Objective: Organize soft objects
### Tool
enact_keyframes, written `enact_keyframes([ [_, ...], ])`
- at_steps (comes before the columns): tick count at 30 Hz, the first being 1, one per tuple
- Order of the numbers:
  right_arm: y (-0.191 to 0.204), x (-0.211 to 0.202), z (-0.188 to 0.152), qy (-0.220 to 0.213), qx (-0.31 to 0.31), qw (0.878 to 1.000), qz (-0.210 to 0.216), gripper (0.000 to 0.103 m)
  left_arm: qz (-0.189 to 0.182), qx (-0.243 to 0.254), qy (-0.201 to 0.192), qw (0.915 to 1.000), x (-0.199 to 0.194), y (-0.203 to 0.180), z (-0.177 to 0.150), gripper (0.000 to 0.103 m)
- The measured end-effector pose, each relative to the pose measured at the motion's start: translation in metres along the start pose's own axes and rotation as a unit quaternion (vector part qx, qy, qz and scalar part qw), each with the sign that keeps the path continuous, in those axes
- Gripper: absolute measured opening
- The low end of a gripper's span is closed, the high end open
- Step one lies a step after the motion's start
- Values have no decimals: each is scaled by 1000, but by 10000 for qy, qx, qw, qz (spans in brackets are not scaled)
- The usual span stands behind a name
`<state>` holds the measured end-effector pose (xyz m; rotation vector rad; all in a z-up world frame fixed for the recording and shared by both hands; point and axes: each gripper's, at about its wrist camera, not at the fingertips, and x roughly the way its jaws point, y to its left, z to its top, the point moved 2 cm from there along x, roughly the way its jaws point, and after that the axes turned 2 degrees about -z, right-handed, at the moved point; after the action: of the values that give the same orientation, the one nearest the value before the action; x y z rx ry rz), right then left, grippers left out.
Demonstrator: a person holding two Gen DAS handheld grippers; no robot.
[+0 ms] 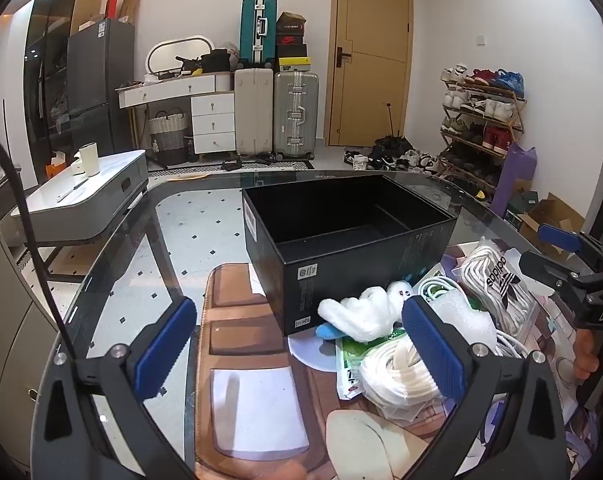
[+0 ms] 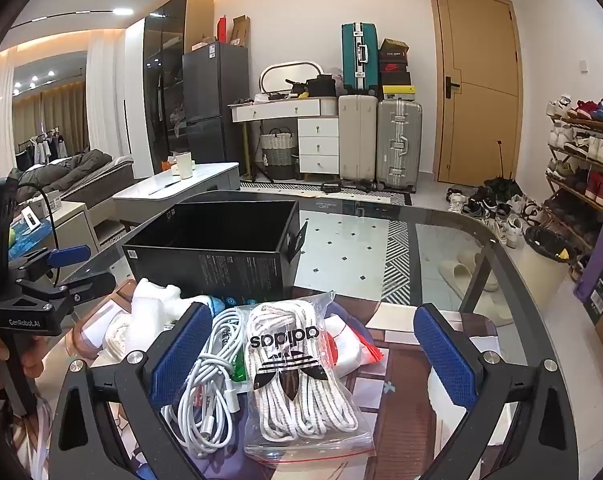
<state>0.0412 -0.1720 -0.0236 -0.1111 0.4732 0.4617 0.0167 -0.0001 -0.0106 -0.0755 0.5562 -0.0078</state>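
Note:
An open, empty black box (image 1: 341,232) stands on the glass table; it also shows in the right wrist view (image 2: 217,248). Soft items lie in a pile in front of it: a white fluffy cloth (image 1: 361,312), a coil of white rope (image 1: 397,372), a clear adidas bag of white laces (image 2: 297,368) and a white cable (image 2: 209,380). My left gripper (image 1: 301,356) is open and empty, just left of the pile. My right gripper (image 2: 313,360) is open and empty, with the laces bag lying between its fingers.
The glass table (image 2: 421,248) has a brown mat (image 1: 241,352) under the items. A low white table (image 1: 89,192) stands at the left. Suitcases (image 1: 277,116), a shoe rack (image 1: 481,116) and a door (image 1: 369,52) are behind.

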Motion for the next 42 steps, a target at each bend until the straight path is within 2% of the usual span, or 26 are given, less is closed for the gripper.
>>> enact_keyframes([
  [42,-1,0,0,59,44,10000,38,103,-26,-85,-18,10000,-2,5,0,103],
])
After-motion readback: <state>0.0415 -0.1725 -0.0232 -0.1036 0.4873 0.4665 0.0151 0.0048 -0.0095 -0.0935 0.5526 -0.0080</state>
